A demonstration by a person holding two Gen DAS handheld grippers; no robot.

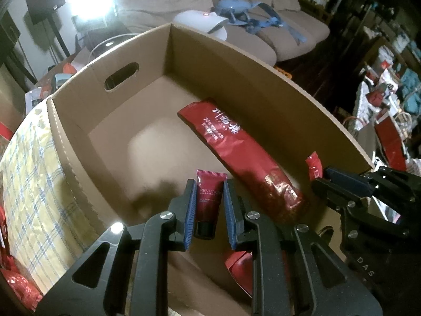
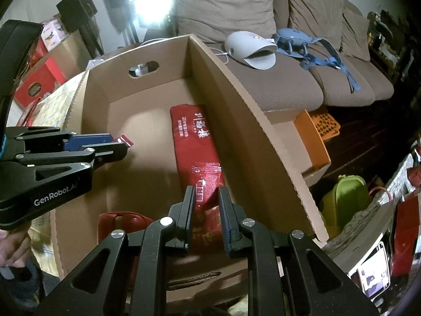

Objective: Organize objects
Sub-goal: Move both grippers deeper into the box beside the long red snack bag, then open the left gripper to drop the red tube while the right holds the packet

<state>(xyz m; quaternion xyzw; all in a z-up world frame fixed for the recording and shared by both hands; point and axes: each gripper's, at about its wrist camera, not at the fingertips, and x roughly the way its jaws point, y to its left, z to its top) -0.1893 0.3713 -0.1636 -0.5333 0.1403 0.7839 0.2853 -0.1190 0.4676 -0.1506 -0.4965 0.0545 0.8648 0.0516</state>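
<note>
An open cardboard box [image 1: 236,60] [image 2: 236,100] fills both views, and both grippers hang over its near end. My left gripper [image 1: 208,183] [image 2: 119,142] is shut on a small red cosmetic tube [image 1: 209,202] [image 2: 125,141], crimped end pointing away. My right gripper [image 2: 206,189] [image 1: 321,177] is shut on a small red sachet [image 2: 208,176] [image 1: 314,167]. A long red foil bag [image 1: 236,144] [image 2: 194,137] lies on the box floor along the right wall, under the right gripper. A red rounded item [image 1: 239,266] [image 2: 118,221] sits at the near end, partly hidden by the fingers.
A yellow plaid cloth [image 1: 34,184] lies left of the box. Behind it is a beige sofa [image 2: 289,84] with a white device [image 2: 250,50] and blue straps [image 2: 315,55]. An orange basket [image 2: 315,137], a green container [image 2: 344,202] and piled goods crowd the right. A hand [image 2: 10,247] holds the left gripper.
</note>
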